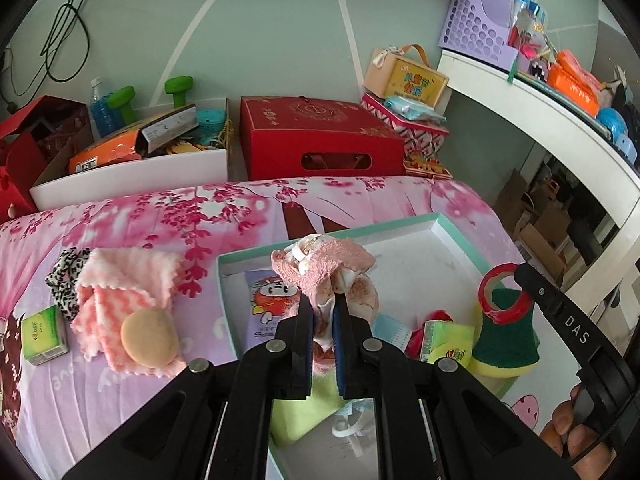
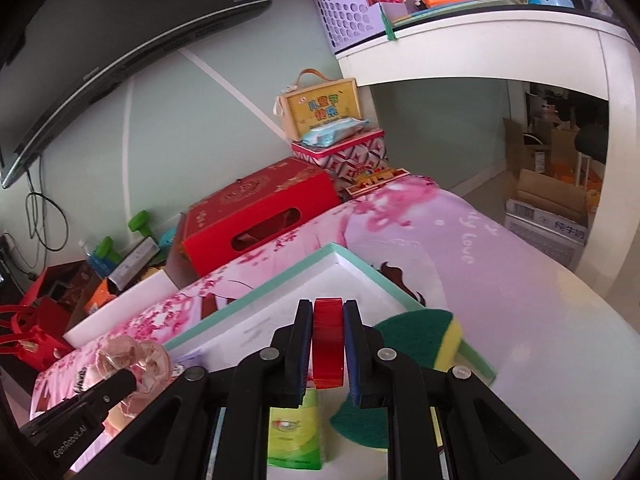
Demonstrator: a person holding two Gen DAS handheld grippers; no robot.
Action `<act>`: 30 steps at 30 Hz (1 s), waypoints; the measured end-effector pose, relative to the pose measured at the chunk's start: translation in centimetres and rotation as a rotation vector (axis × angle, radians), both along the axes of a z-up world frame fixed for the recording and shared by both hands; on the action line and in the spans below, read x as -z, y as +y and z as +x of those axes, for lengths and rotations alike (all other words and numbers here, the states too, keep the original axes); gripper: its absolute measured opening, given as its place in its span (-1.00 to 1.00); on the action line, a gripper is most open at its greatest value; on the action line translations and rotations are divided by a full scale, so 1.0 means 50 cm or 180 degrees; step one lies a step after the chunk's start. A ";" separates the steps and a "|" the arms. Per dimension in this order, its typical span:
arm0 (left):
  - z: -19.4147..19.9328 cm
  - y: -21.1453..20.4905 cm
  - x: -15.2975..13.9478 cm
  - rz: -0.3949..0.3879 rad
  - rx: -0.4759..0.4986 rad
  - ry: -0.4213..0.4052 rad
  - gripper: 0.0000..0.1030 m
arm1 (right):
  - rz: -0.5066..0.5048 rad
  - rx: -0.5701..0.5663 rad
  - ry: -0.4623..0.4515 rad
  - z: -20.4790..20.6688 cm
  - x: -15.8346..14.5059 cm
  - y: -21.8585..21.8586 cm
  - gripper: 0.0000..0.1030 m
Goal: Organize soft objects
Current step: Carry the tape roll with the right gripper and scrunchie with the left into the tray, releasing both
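My left gripper (image 1: 323, 300) is shut on a pink sock bundle (image 1: 320, 264) and holds it above the white tray with a teal rim (image 1: 460, 236). The bundle also shows at the left of the right wrist view (image 2: 132, 360). My right gripper (image 2: 328, 312) is shut on a red tape roll (image 2: 328, 344), held over the tray's right side (image 2: 280, 280); the roll also shows in the left wrist view (image 1: 505, 294). Below it lie a green-and-yellow sponge (image 1: 505, 344) and a green tissue pack (image 2: 294, 432). A wipes pack (image 1: 268, 304) lies in the tray.
On the pink bed cover (image 1: 160, 216), left of the tray, lie a pink towel (image 1: 120, 292), a beige round puff (image 1: 149, 342), a leopard scrunchie (image 1: 66, 280) and a green tissue pack (image 1: 43, 334). Boxes (image 1: 320, 140) stand behind the bed; a white desk (image 1: 560, 128) at right.
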State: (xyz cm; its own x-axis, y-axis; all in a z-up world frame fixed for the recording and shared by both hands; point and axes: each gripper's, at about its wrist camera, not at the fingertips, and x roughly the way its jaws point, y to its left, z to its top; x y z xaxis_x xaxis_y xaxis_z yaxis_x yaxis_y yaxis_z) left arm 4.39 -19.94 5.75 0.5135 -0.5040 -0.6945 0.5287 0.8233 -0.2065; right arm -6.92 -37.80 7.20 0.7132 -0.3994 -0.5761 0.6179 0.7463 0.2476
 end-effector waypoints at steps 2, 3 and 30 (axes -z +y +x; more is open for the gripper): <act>0.000 -0.008 0.005 0.0017 0.0023 0.0005 -0.84 | 0.0030 0.0011 -0.0005 -0.001 0.006 -0.004 -0.68; -0.001 -0.011 0.006 0.0027 0.0034 0.0004 -0.84 | 0.0042 0.0012 -0.0001 0.000 0.009 -0.006 -0.68; 0.040 0.027 0.033 0.0168 -0.0420 0.0214 0.62 | -0.0136 -0.0058 0.0407 0.027 0.024 0.016 0.53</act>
